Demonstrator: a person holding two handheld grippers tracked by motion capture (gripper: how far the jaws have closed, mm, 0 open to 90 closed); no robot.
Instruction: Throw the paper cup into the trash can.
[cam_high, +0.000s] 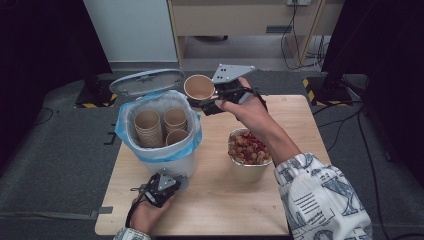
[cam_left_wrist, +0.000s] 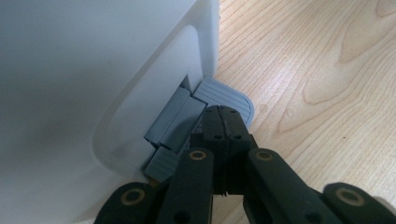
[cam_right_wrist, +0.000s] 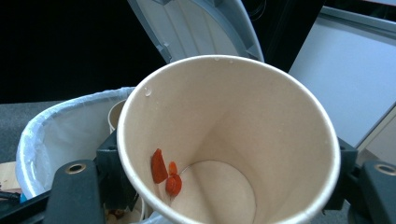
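Pressing the bin's grey pedal (cam_left_wrist: 224, 95) at six o'clock, the closed left hand-held gripper (cam_high: 159, 186) is propping the lid (cam_high: 146, 81) open, while the right hand-held gripper (cam_high: 220, 97) is gripping a nearly empty paper cup (cam_high: 199, 87) at the bin's (cam_high: 159, 150) one o'clock for dropping.

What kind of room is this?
Probably a lab or workshop set up for recording: a small wooden table stands on grey carpet, with black stands and trailing cables around it.

The left gripper (cam_high: 161, 186) sits low at bottom centre-left, jaws pressed together, hand behind it. The right gripper (cam_high: 210, 100) is raised at upper centre, jaws clamped, forearm stretching from lower right.
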